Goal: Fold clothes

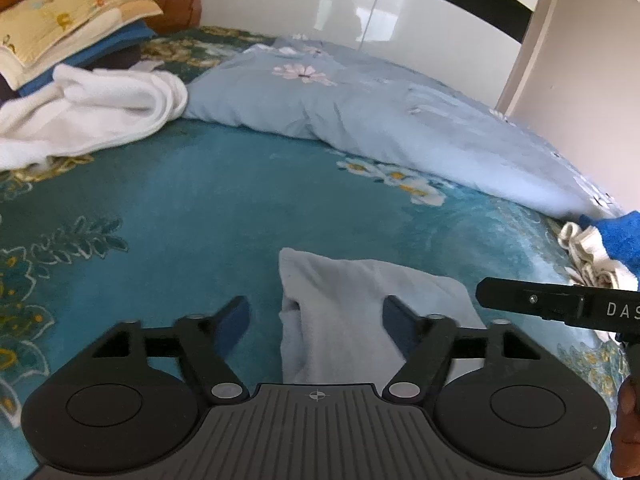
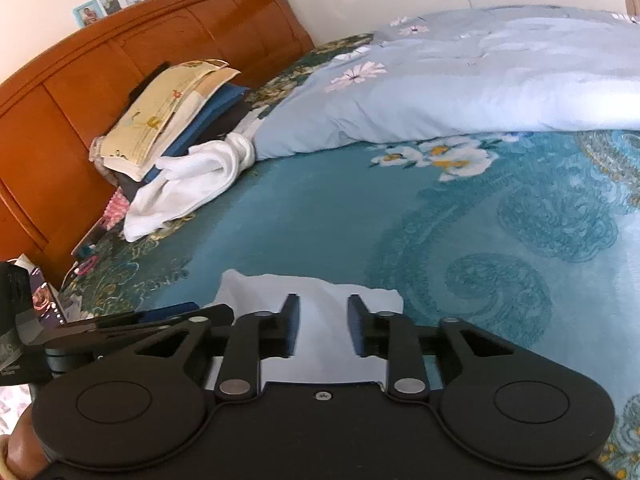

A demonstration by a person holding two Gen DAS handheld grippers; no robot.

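A pale, nearly white folded garment (image 1: 340,300) (image 2: 256,288) lies flat on the teal flowered bedsheet (image 1: 180,208) (image 2: 400,220), close in front of both grippers. My left gripper (image 1: 316,320) hangs just above its left part, open, one pad over the sheet and the other over the cloth. My right gripper (image 2: 324,320) is open with a narrower gap, and the cloth shows below between its pads without being pinched. The right gripper's finger (image 1: 560,304) reaches in from the right edge of the left wrist view. The left gripper's finger (image 2: 160,320) shows at the left of the right wrist view.
A crumpled white garment (image 1: 88,116) (image 2: 192,188) lies by a stack of folded laundry with a yellow top piece (image 1: 72,12) (image 2: 160,112) against the wooden headboard (image 2: 100,80). A light-blue flowered duvet (image 1: 380,112) (image 2: 480,80) lies behind. Blue and cream cloths (image 1: 600,252) sit far right.
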